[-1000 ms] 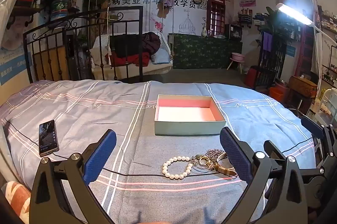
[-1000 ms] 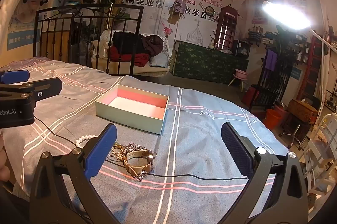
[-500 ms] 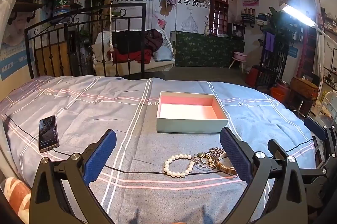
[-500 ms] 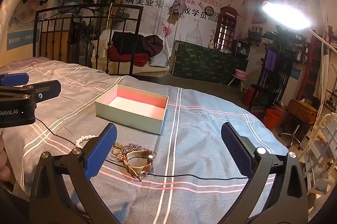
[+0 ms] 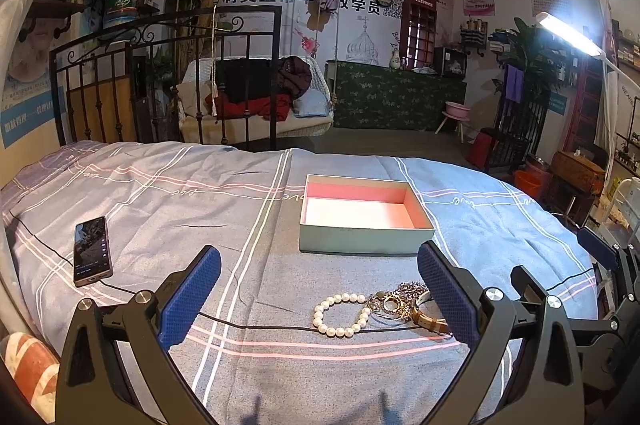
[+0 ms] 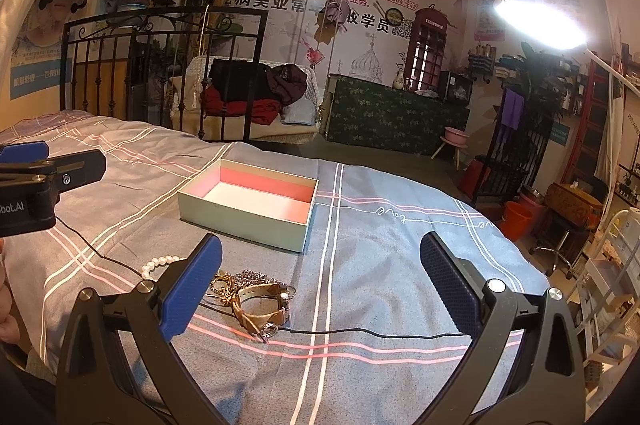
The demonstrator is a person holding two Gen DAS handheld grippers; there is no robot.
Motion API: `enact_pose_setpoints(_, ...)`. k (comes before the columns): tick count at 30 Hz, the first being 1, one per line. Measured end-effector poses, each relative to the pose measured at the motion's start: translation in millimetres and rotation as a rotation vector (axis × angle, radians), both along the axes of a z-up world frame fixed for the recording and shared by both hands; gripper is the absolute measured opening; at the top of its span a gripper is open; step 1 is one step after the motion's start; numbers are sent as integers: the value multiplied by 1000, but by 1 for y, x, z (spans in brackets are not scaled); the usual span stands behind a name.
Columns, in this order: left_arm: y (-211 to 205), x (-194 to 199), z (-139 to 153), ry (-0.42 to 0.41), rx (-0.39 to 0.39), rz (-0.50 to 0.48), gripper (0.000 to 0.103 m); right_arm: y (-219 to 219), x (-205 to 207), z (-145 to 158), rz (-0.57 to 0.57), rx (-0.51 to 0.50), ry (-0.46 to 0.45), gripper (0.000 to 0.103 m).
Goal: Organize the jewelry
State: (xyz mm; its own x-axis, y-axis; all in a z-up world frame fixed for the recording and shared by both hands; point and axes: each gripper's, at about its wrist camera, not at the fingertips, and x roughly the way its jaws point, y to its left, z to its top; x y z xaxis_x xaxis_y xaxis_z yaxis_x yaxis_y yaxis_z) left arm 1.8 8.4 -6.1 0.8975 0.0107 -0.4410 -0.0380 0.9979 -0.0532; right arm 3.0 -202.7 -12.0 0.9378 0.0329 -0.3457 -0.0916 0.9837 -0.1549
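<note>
A pale green box (image 5: 362, 240) with a pink lining sits open and empty on the bed; the right wrist view shows the box (image 6: 240, 221) left of centre. In front of it lies a pile of jewelry: a white pearl bracelet (image 5: 341, 314), tangled chains (image 5: 394, 301) and a tan-strapped watch (image 5: 428, 317). The watch (image 6: 260, 303) and chains (image 6: 250, 278) lie just past my right gripper's left finger. My left gripper (image 5: 320, 295) is open above the bracelet, holding nothing. My right gripper (image 6: 320, 283) is open and empty too.
A phone (image 5: 91, 251) lies on the striped bedcover at the left, with a black cable (image 5: 256, 325) running across the bed under the jewelry. An iron bed rail (image 5: 168, 81) stands behind. A bright lamp (image 6: 538, 21) hangs at the right.
The left gripper has tilted or lifted slightly, so the box and jewelry sit a little lower in its view. The right gripper has barely moved. Both stay open.
</note>
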Motion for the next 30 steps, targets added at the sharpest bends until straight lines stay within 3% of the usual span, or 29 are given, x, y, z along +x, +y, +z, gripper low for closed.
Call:
enact_pose_setpoints(8, 1, -4, 1, -17, 6, 14, 97, 0, 0, -1, -5, 3, -1, 97)
enact_pose_setpoints(20, 3, 5, -2, 27, 8, 18, 97, -6, 0, -3, -20, 30, 6, 97)
enact_pose_setpoints(30, 2, -1, -5, -28, 32, 16, 97, -16, 0, 0, -26, 107, 19, 97)
